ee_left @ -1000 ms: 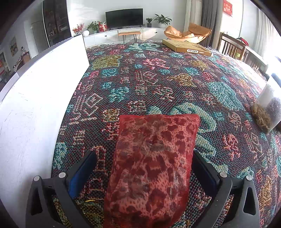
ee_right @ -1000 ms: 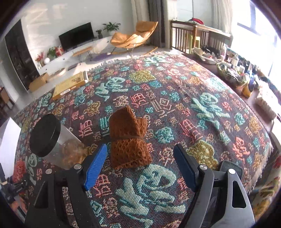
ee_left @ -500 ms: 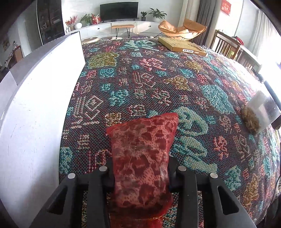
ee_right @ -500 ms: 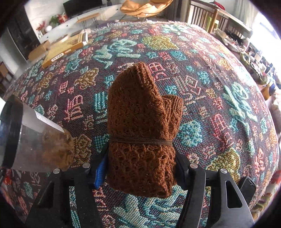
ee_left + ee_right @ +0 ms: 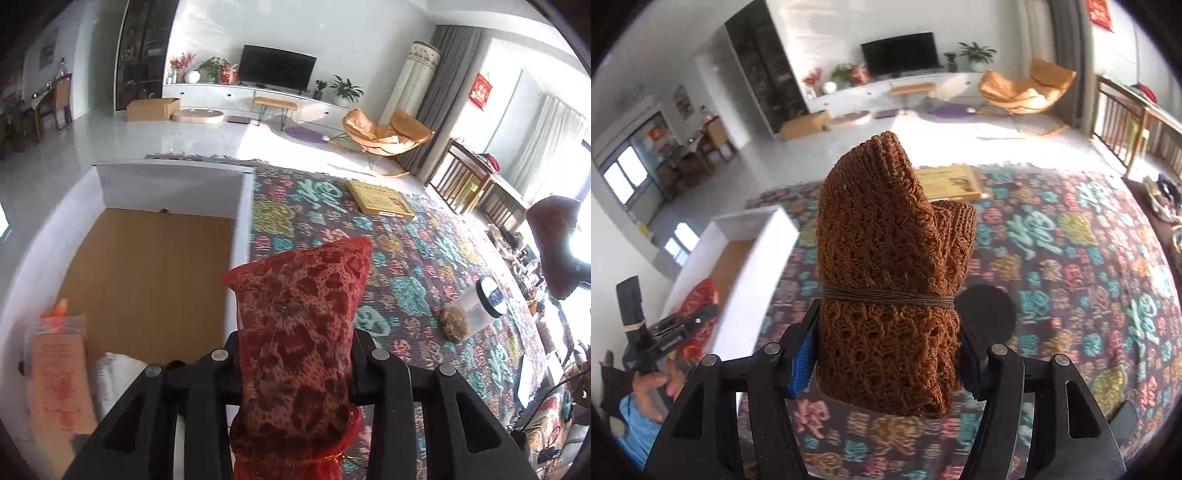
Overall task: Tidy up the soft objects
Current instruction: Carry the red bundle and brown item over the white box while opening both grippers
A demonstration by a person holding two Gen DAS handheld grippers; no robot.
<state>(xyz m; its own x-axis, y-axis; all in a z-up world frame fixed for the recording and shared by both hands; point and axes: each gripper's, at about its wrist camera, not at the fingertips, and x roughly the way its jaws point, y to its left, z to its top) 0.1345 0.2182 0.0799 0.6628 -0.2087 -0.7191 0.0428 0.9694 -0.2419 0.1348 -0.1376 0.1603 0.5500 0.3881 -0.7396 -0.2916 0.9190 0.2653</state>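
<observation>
The red mesh pouch (image 5: 295, 332) is pinched in the left gripper (image 5: 295, 363), the brown knitted bundle (image 5: 890, 280) in the right gripper (image 5: 886, 354), both aloft; placement in the white box (image 5: 147, 269) remains.

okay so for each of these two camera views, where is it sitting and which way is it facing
Left wrist: on the left gripper, looking down along its fingers at the red pouch it clamps, the white box beyond.
Right wrist: on the right gripper, facing the brown knit bundle it grips; a hand shows lower left.
Shared: patterned cloth, white box, flat carton, television.
</observation>
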